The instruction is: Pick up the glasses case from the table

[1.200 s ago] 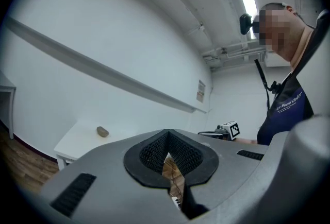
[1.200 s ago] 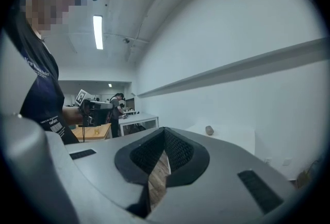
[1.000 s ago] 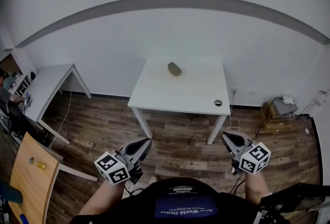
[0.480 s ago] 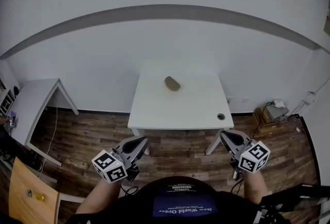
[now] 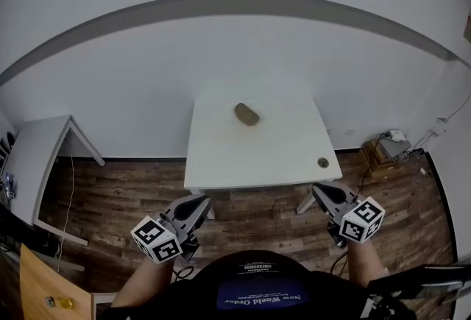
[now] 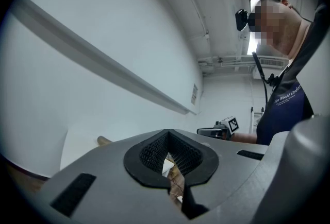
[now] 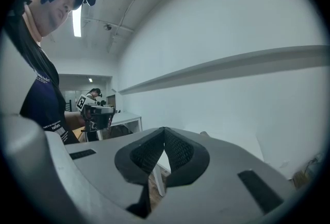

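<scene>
Glasses case (image 5: 246, 113) near table (image 5: 221, 164) far edge, bare top around it. Left gripper (image 5: 199, 199) and right gripper (image 5: 319, 191) short of near edge, level, jaws together, empty.

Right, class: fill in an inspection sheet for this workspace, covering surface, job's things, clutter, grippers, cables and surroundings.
Surface: white table, against the wall.
Job's things: brown glasses case, lying toward the table's far side, untouched.
Clutter: small round object near the table's right front corner; too small to identify.
Grippers: left gripper and right gripper both shut, empty, over the floor short of the table.
Cables: white cable on the right wall; thin cable hanging beside the side table.
Surroundings: wood floor, side table at left, boxes by the right wall.
</scene>
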A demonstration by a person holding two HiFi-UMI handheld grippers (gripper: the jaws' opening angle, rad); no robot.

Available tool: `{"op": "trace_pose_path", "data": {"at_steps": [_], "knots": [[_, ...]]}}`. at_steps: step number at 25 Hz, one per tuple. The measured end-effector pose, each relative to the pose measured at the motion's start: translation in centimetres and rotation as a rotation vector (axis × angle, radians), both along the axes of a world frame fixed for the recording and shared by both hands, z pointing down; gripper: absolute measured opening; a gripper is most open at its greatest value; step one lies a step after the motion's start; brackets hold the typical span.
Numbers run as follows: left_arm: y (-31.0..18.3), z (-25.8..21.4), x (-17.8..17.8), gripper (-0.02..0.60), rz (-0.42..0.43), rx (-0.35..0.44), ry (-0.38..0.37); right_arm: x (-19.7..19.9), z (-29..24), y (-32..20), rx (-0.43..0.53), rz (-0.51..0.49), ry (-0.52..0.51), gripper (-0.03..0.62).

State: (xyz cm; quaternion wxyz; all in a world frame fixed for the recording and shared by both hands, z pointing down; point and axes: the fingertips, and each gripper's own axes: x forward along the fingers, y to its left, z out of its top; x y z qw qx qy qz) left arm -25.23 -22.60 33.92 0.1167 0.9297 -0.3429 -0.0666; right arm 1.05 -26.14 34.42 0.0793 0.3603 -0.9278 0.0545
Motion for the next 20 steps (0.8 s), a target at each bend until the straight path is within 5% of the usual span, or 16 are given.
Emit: {"op": "trace_pose_path", "data": {"at_steps": [5, 20], "knots": [[-4.0, 0.3, 2.0, 0.002, -0.043, -0.014, -0.014, 1.8, 1.1, -4.9, -0.008, -0.034, -0.028, 0.002], [-15.8, -0.7, 15.7, 0.002, -0.225, -0.017, -0.031, 12.0, 0.9, -21.9, 0.023, -0.265, -0.046, 0.002]]}}
